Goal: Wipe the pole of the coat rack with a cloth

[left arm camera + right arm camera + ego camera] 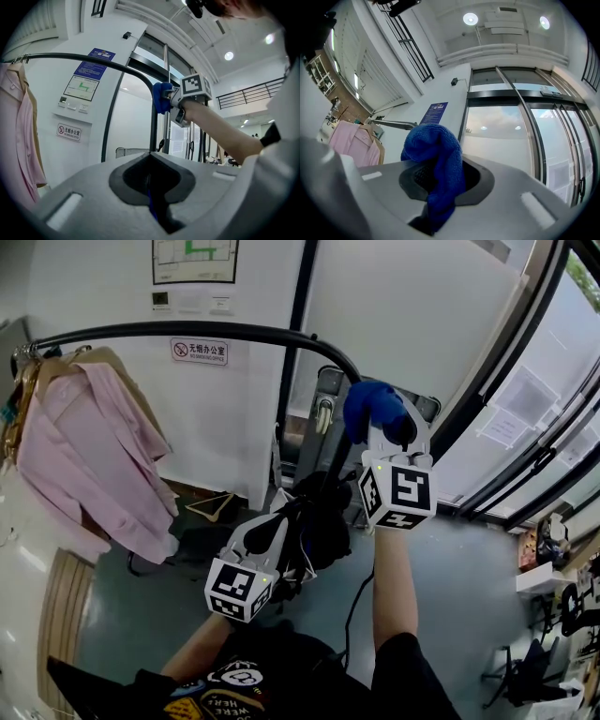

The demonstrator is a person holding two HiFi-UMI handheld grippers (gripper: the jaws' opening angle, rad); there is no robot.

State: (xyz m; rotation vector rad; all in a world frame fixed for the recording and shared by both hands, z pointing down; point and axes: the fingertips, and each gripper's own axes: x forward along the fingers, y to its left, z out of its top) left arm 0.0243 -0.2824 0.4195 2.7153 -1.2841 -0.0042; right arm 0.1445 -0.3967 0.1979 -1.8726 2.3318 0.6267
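Note:
The coat rack's black pole (187,332) runs across the top, bends down at the right and drops as an upright (153,122). A blue cloth (367,407) is bunched in my right gripper (384,427), which is shut on it right beside the bend. In the right gripper view the cloth (436,150) fills the jaws of the right gripper (440,164), and the pole (393,124) shows far left. My left gripper (286,517) sits lower by the upright, jaws shut. From the left gripper (151,154) I see the upright rise just beyond its tips, with the cloth (161,97) above.
A pink shirt (84,456) hangs on the rack's left end. A bare hanger (211,507) lies on the floor by the wall. Glass doors (525,427) close off the right side. A wooden panel (61,615) stands at the left, shelves (553,568) at the far right.

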